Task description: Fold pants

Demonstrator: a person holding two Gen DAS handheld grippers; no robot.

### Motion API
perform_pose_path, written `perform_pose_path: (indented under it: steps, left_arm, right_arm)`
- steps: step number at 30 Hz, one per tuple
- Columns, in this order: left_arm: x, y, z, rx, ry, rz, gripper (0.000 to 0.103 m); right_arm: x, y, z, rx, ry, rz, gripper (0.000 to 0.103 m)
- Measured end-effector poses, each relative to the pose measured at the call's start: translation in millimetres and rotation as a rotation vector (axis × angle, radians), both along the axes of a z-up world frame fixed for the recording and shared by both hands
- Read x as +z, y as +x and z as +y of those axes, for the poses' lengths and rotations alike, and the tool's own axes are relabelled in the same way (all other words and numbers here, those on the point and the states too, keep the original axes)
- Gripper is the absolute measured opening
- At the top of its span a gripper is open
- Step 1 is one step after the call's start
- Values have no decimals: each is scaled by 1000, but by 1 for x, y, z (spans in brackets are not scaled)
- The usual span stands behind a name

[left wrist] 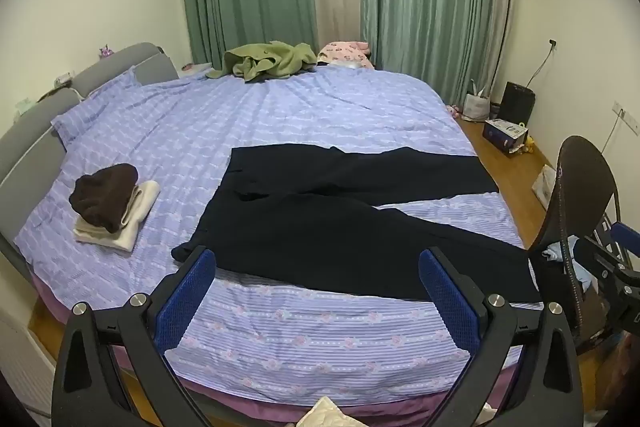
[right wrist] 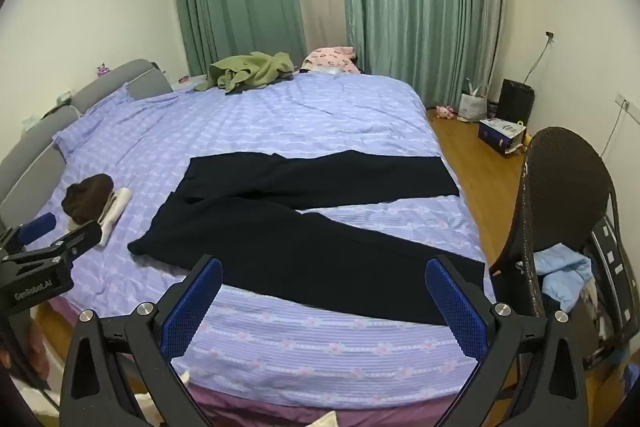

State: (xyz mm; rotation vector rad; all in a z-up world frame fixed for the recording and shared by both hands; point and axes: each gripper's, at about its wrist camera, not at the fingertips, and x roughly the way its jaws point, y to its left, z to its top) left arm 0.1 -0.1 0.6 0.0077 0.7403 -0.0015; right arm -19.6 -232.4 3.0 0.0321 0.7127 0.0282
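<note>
1. The dark pants point(left wrist: 320, 215) look like thin, soft cloth. My guess is they are light, will sag from any grip point, and will slide easily over the bed cover.
2. Best holds, as I judge it: the waistband corner at the left end and the hem of the near leg at the right end, pinching through both layers so the leg lifts as one piece.
3. The pants are black or very dark navy, wide in the leg, and lie flat and open. The waist points left, and the two legs spread apart toward the right, with a wedge of cover showing between them.
4. They lie on the near half of the bed point(left wrist: 280, 339), on its lilac striped cover, well apart from the small stack of folded clothes point(left wrist: 114, 205) to the left.
5. The left gripper point(left wrist: 316, 291) has its fingers wide apart and empty, poised above the near leg.
6. The right gripper point(right wrist: 326, 301) likewise has wide, empty fingers, angled down at the same leg.
</note>
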Motion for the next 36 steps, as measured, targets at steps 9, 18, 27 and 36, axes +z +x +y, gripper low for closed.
perform_pose_path:
  steps: [9, 18, 27, 36]
  left_arm:
    - [12, -6, -15, 2, 29, -62, 103]
    - [12, -14, -17, 14, 20, -76, 103]
    - [11, -18, -20, 8, 20, -82, 103]
    - [14, -18, -24, 3, 18, -80, 103]
  right_arm:
    - [1, -1, -3, 6, -19, -9, 103]
    - [6, -7, -11, 17, -6, -29, 103]
    - [11, -10, -21, 13, 4, -36, 103]
    - [11, -13, -25, 7, 8, -38, 103]
